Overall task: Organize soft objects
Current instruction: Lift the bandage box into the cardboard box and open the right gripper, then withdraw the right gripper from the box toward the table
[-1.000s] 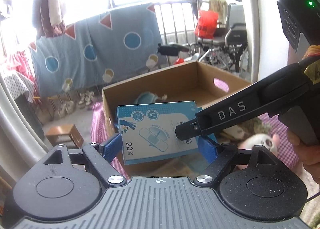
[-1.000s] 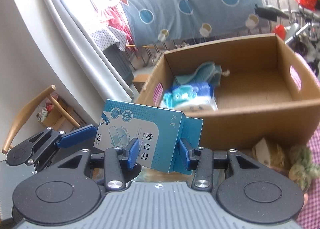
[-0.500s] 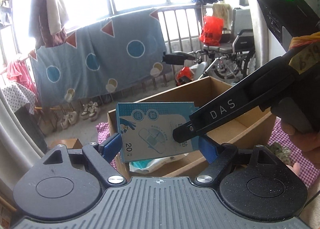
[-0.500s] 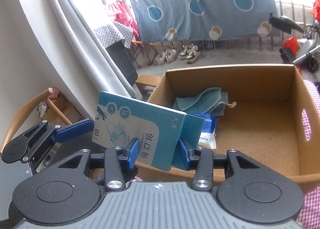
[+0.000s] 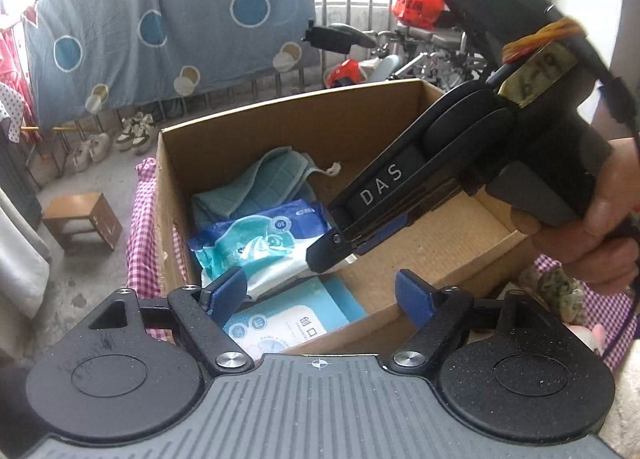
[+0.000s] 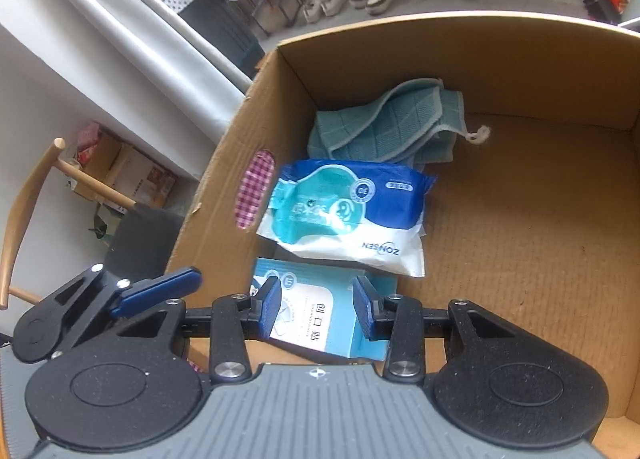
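Observation:
A light-blue box of plasters [image 6: 320,315] lies flat on the floor of the cardboard box [image 6: 540,227], in its near left corner; it also shows in the left wrist view [image 5: 288,325]. My right gripper [image 6: 318,309] is open just above it, a pad on either side, not gripping. My left gripper [image 5: 320,293] is open and empty over the box's near edge. Behind the plaster box lie a blue-white wipes pack [image 6: 348,215] and a folded teal cloth [image 6: 384,127].
The cardboard box stands on a pink checked tablecloth [image 5: 140,227]. A mossy green soft object [image 5: 556,291] and a pale pink one [image 5: 588,339] lie outside the box at right. A small wooden stool [image 5: 80,219] and a chair [image 6: 36,199] stand beside the table.
The plaster box, held up by both grippers before, now lies inside the cardboard box. Both grippers have opened and let go of it, and tilted down over the box.

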### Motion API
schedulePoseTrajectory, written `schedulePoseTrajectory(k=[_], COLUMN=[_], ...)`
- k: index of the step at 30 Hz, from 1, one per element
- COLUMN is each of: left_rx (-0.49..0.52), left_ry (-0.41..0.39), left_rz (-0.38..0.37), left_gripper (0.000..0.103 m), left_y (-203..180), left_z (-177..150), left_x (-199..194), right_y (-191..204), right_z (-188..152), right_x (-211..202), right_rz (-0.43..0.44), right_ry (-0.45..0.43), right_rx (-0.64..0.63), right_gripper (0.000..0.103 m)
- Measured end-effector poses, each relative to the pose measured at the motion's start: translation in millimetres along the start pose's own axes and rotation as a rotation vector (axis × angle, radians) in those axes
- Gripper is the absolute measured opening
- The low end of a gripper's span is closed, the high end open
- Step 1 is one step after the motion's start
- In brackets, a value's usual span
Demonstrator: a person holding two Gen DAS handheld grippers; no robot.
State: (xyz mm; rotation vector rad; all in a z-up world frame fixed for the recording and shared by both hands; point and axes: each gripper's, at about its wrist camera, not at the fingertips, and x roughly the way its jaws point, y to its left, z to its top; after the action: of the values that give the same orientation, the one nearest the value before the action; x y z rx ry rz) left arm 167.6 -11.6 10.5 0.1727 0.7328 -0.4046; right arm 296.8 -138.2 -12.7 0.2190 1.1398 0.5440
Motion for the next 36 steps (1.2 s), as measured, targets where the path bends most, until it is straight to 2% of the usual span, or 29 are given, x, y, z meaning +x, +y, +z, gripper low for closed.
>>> schedulePoseTrajectory(k=[6, 13, 19, 23, 29, 34, 36], left_rx=[-0.022, -0.094, -0.194, -0.213, -0.299, -0.336, -0.319], left_ry=[-0.055, -0.157, -0.144, -0.123, -0.138, -0.091, -0.072], left_rz=[0.028, 0.11, 0.125, 0.105, 0.017, -0.037, -0.045], left_gripper=[0.095, 0.099, 0.099, 0.099, 0.1, 0.1, 0.1], left_y=[9.9, 37.0, 56.9, 60.0, 58.6, 49.3, 42.0], left_z=[-4.7, -23.4, -34.4, -47.3, -67.2, -79.2, -83.4], left_x=[-25.1, -65.8, -75.1, -79.5, -87.2, -85.8, -85.5], right_y=[-1.9, 12.5, 26.3, 38.1, 45.0, 54.1, 61.2], right_z=[8.5, 8.0, -9.5, -36.1, -85.6, -128.2, -140.6], right_x=[-1.3, 3.2, -27.7, -61.0, -90.9, -106.7, -112.0], right_rz=[0.003, 0.01, 0.057, 0.052, 0.013, -0.098, -0.156], right_ry=[-0.004, 0.011, -0.084, -0.175, -0.273, -0.378, -0.415], right_rx=[-0.008, -0.024, -0.013, -0.024, 0.004, -0.016, -0.041], right_gripper=[0.042, 0.042, 0.045, 0.06, 0.078, 0.103, 0.103])
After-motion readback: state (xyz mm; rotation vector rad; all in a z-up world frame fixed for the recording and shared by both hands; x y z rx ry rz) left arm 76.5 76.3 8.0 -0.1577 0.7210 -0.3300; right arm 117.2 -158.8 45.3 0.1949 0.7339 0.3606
